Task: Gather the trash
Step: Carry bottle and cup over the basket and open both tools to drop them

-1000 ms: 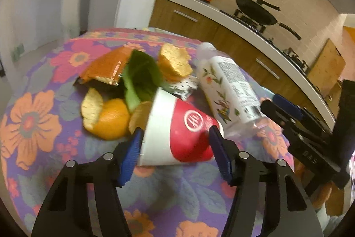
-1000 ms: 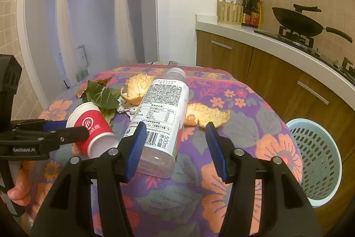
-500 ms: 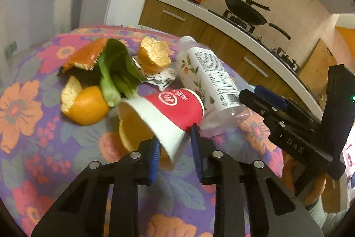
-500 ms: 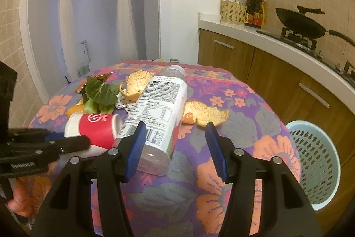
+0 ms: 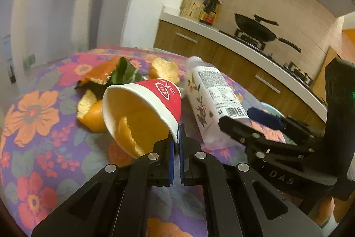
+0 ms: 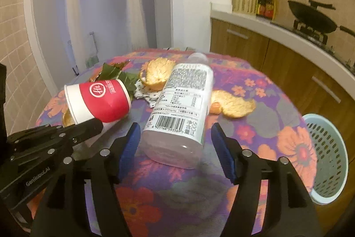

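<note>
My left gripper [image 5: 176,137] is shut on the rim of a red and white paper cup [image 5: 146,108] and holds it tilted above the floral tablecloth; a piece of orange peel [image 5: 127,136] lies inside the cup. The cup also shows in the right wrist view [image 6: 99,101]. My right gripper [image 6: 176,148] is open, its jaws on either side of the base of a plastic bottle [image 6: 179,103] lying on the table. Orange peels [image 6: 230,103], a green leaf [image 6: 115,76] and a wrapper [image 6: 146,96] lie beyond.
A light blue mesh basket [image 6: 326,154] stands on the floor to the right of the round table [image 6: 277,117]. A kitchen counter [image 6: 277,32] with a wok [image 6: 312,14] runs behind. More peel [image 5: 93,112] lies at the table's left.
My left gripper closed on the cup's rim and lifted and tilted the cup, mouth toward the camera. My right gripper moved forward around the bottle's base, still open.
</note>
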`<state>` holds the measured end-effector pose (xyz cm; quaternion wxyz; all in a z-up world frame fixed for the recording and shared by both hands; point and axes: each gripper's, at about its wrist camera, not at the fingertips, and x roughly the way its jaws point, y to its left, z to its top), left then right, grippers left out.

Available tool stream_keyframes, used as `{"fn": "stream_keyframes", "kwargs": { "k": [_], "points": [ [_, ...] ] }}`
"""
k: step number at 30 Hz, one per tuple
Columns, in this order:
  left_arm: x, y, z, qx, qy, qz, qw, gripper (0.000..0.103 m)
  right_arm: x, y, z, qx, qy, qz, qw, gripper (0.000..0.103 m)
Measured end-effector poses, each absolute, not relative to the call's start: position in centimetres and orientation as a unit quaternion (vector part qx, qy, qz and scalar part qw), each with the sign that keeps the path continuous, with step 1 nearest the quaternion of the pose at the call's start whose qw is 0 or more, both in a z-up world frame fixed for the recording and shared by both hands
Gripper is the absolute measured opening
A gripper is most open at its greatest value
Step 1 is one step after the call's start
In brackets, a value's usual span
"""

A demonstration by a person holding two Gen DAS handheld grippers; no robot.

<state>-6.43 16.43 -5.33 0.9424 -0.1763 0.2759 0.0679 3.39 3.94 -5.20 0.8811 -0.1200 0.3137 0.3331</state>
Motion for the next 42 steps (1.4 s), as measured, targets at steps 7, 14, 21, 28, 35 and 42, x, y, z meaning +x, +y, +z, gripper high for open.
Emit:
{"fn": "stream_keyframes", "kwargs": {
  "k": [7,14,21,28,35,42],
  "points": [
    [-6.9,17.7,-5.1,-0.204,0.262,0.095,0.939,0.001,4.0,4.3,-5.6,-0.102,0.335,0.332,0.876,0.063],
    [-7.1,18.0,-5.0,-0.212,0.257,0.105,0.937,0.001,4.1,5.6,-6.1,-0.124,0.342,0.305,0.88,0.065],
    [-7.3,17.3,-4.8,-0.198,0.255,0.1,0.941,0.001,4.9,4.5,-6.1,-0.107,0.345,0.294,0.885,0.061],
    [-7.0,14.9,-3.7,-0.187,0.248,0.073,0.948,0.001,3.4,1.5,-4.7,-0.109,0.308,0.292,0.899,0.059],
    [-5.2,11.0,-1.7,-0.16,0.245,0.033,0.956,0.001,3.5,-3.8,-3.4,-0.071,0.284,0.281,0.914,0.059],
    [-1.3,6.8,-0.3,-0.126,0.249,-0.01,0.96,0.001,5.4,-9.8,-2.0,-0.026,0.26,0.23,0.937,0.059]
  ]
}}
